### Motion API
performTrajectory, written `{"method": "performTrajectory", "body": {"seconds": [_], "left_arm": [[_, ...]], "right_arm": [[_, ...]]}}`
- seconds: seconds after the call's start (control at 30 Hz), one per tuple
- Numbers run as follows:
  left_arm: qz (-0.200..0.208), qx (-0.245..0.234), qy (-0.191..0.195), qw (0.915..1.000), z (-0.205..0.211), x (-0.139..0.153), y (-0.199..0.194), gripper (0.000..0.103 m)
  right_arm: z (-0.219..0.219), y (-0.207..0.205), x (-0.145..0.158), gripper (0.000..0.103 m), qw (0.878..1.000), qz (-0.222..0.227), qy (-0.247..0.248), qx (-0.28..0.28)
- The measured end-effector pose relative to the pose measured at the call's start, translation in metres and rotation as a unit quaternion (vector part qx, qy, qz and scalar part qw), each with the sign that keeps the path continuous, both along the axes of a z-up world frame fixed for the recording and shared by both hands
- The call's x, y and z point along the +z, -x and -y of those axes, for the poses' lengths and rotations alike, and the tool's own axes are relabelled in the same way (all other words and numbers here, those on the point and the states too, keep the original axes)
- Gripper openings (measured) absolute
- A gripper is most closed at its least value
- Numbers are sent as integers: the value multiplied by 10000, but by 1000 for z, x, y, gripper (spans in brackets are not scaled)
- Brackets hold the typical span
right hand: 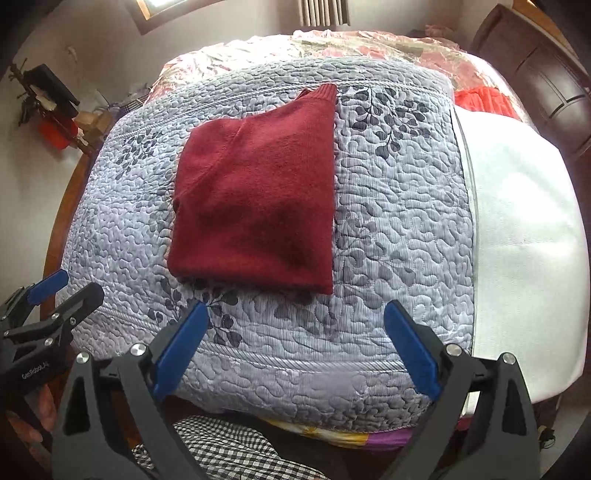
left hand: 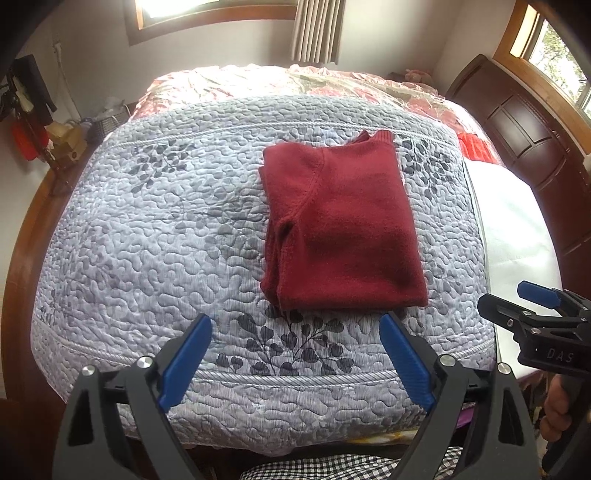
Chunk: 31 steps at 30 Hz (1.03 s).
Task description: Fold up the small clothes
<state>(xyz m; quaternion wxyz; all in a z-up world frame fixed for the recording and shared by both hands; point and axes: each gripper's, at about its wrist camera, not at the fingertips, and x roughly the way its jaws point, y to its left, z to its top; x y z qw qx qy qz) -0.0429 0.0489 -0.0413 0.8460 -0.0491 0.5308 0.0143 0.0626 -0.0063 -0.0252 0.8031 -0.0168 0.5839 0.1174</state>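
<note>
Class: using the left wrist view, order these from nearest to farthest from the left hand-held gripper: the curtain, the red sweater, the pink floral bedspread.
From the left hand-held gripper:
1. Red sweater, folded on the grey quilt just ahead.
2. Pink floral bedspread, beyond the quilt's far edge.
3. Curtain, on the back wall by the window.

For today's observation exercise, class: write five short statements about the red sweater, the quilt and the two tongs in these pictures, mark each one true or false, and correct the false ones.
1. The red sweater lies folded on the grey quilt. True.
2. The left tongs are shut on the sweater. False: they are open and hold nothing.
3. The right tongs are open and empty. True.
4. The sweater hangs over the edge of the bed. False: it lies flat, wholly on the quilt.
5. The quilt is plain, with no pattern. False: it bears dark leaf prints.
</note>
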Motion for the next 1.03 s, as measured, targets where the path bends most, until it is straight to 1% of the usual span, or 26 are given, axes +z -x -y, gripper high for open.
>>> {"method": "performTrajectory", "body": {"seconds": [0.43, 0.7, 0.8, 1.03], "left_arm": [[-61, -18, -63, 10000, -1, -5, -3, 93], [-103, -41, -97, 9999, -1, -8, -3, 93], [-109, -34, -100, 9999, -1, -9, -3, 93], [-174, -10, -109, 9998, -5, -14, -5, 95]], "right_arm": [[-2, -3, -4, 95, 9999, -70, 61, -46], [-4, -1, -5, 95, 9997, 59, 240, -51], [-5, 0, -6, 95, 9997, 37, 253, -42], [-5, -3, -10, 95, 9989, 9, 459, -94]]}}
